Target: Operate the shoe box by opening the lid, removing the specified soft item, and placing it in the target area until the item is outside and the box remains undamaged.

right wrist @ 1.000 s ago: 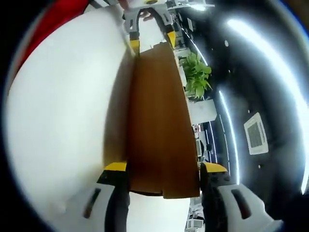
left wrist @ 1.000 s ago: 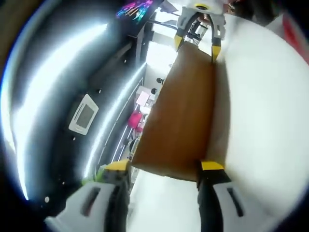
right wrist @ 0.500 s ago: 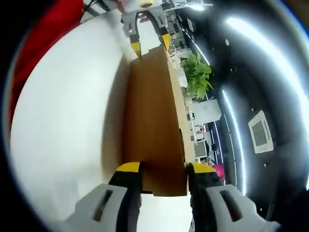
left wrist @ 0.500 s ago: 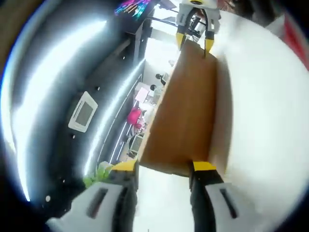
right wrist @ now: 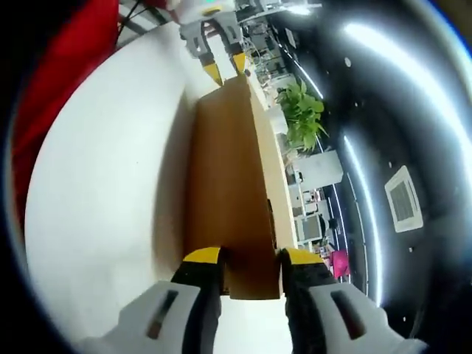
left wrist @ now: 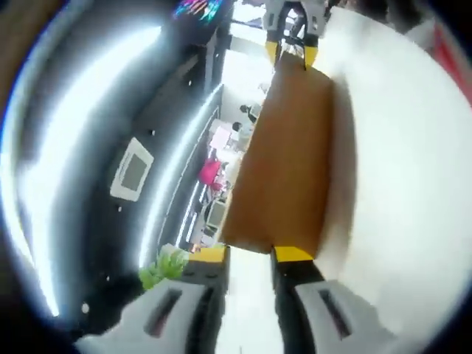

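A: Nearest us in the left gripper view, the left hand-held gripper [left wrist: 248, 254] has its yellow-tipped jaws narrowed to a slim gap at the near end of the shoe box [left wrist: 287, 158]. I can't tell if they're clamped on cardboard yet.

B: Same story from the right gripper view: the right hand-held gripper [right wrist: 247, 257], jaws close together at its own end of the box, grip unconfirmed.

A: So the brown box sits between the two, lying on the white worktop [right wrist: 110, 177], one gripper at each short end.

B: Progress? Early, I'd say. The lid looks shut, and the soft item is somewhere I can't see, presumably inside.

A: Opening, removal and placing all remain. Far behind, a green plant [right wrist: 301, 112].
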The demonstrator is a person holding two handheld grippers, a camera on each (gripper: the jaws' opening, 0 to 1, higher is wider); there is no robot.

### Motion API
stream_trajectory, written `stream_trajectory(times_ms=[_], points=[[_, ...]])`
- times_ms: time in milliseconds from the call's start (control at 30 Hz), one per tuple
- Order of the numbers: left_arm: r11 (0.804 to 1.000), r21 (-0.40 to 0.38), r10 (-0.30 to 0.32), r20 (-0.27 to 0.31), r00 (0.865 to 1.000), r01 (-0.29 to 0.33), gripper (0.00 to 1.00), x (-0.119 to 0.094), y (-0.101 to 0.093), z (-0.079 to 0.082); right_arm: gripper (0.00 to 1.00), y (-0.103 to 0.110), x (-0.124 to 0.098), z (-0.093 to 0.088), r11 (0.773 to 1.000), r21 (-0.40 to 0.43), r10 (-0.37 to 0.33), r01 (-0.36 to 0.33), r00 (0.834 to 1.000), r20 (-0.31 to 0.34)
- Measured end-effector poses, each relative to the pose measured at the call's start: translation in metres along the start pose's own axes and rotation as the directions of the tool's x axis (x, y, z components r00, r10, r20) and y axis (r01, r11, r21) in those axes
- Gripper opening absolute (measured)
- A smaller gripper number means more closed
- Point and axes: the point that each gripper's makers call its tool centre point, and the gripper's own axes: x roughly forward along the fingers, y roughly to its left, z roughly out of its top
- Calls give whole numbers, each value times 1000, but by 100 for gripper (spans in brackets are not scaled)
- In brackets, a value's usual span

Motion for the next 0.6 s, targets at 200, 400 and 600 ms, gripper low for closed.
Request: stream_trajectory(times_ms=[200, 400, 600], points=[[1000, 26, 8, 13, 1000, -9, 44, 9, -1, 11, 30, 1, 2, 0, 1000, 11, -7, 7, 1000, -7], [999, 40, -21, 11, 1000, 21, 40, 15, 2, 13, 30, 0, 3, 0, 1000, 6, -3, 3, 1000, -3], [998, -19, -55, -7, 998, 55, 30, 15, -3, 11, 30, 0, 3, -1, 1000, 28, -14, 14, 1000, -12]])
